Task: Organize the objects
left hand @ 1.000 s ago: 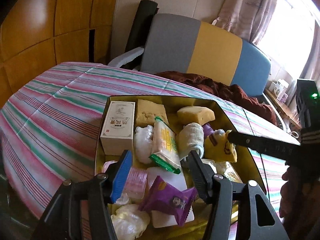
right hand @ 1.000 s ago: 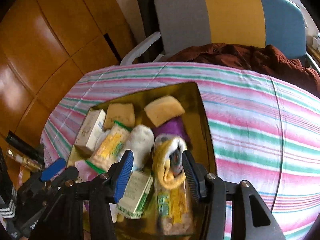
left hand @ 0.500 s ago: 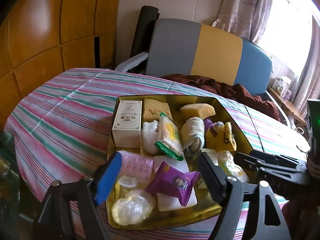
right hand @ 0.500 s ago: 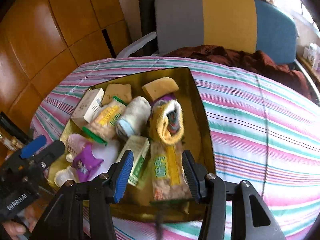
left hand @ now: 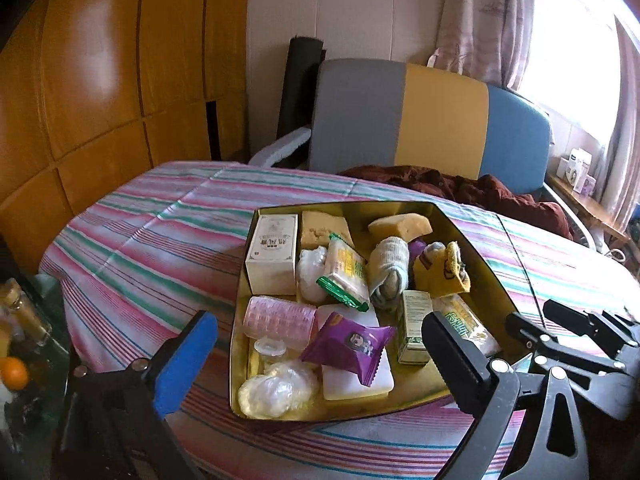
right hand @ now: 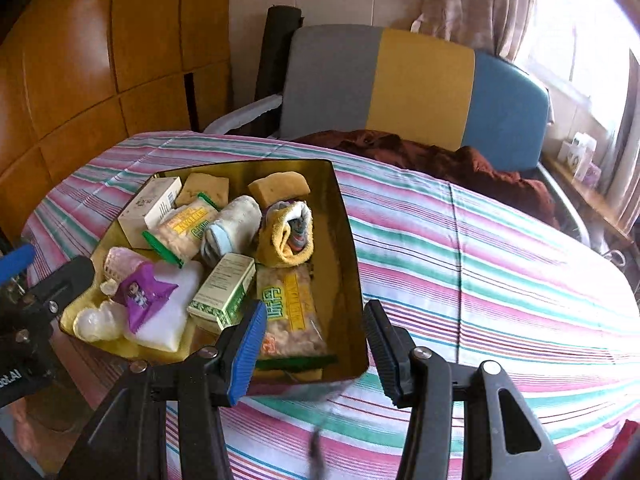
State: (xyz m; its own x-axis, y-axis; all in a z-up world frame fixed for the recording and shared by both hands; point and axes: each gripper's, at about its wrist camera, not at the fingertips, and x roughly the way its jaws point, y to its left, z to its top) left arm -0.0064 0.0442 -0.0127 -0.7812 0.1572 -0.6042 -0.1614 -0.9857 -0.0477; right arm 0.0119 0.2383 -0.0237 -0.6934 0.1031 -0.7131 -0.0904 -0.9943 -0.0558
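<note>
Gold tin (left hand: 472, 248) on the striped cloth holds everything; we see both grippers just short of its near rim. Left gripper (left hand: 320, 356) opening, empty; right gripper (right hand: 316, 344) apart, empty, nearer the long snack pack (right hand: 290, 312) lying lengthwise toward it.

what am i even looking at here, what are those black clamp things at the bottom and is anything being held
Those clamps are two hand-held grippers, one in each of a person's hands, each carrying a camera that looks out along its fingers. One picture comes from the left gripper, whose jaws are opening wide with nothing gripped. The other comes from the right gripper, partly open and also empty. Both look down at a shallow gold metal tray on a pink and green striped tablecloth. The tray holds a white carton box, a purple snack packet, a rolled yellow sock, sponges and more packets.
</note>
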